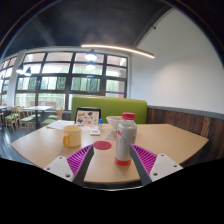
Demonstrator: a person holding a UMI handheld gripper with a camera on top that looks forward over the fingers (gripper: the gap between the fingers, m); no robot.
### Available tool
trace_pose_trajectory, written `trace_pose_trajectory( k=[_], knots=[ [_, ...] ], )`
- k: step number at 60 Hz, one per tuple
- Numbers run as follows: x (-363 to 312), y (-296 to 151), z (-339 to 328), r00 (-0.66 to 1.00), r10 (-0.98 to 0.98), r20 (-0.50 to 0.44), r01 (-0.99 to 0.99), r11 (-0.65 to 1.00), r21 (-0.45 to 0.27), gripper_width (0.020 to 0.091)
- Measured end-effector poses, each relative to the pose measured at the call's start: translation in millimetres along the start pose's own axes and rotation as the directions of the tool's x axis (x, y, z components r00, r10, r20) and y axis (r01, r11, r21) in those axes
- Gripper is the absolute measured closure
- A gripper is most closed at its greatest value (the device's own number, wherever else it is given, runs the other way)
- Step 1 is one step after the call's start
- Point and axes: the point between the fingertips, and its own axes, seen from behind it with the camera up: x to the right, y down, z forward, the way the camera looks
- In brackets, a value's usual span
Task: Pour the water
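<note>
Clear bottle (124, 143) with red cap stands upright between gripper (112, 162) fingers, near table (170, 140) front edge. Purple pads (145, 158) sit either side of bottle; cannot tell if they press it. Red coaster (102, 146) just left of bottle. Yellow cup (72, 136) further left. Laptop (88, 117) and white box (113, 123) toward table back edge. Green sofa (112, 106) behind, big windows (70, 78) beyond.

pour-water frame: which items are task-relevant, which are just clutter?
Job:
- clear plastic bottle with red cap, standing between the gripper fingers, which look open around it
- yellow cup, the likely target

Lying about:
- small round red coaster
- open laptop
- white box behind the bottle
- green sofa beyond the wooden table
</note>
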Motion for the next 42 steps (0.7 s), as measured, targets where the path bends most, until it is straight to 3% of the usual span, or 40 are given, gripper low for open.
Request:
trace_pose_trajectory(
  k=[10,19,22,24,30,42],
  knots=[
    [48,2,65,0.997,0.031,-0.077,-0.032,0.999,-0.013,0.0291],
    [53,-1,117,0.996,0.065,-0.061,-0.065,0.998,0.001,0.0295],
    [51,1,127,0.997,0.052,-0.054,-0.053,0.999,-0.012,0.0604],
    [54,0,131,0.996,0.054,-0.074,-0.055,0.998,-0.008,0.0608],
    [49,-2,140,0.995,-0.015,-0.094,0.016,1.000,0.010,0.0715],
    [31,-9,151,0.965,-0.235,-0.112,0.229,0.971,-0.065,0.0740]
  ],
)
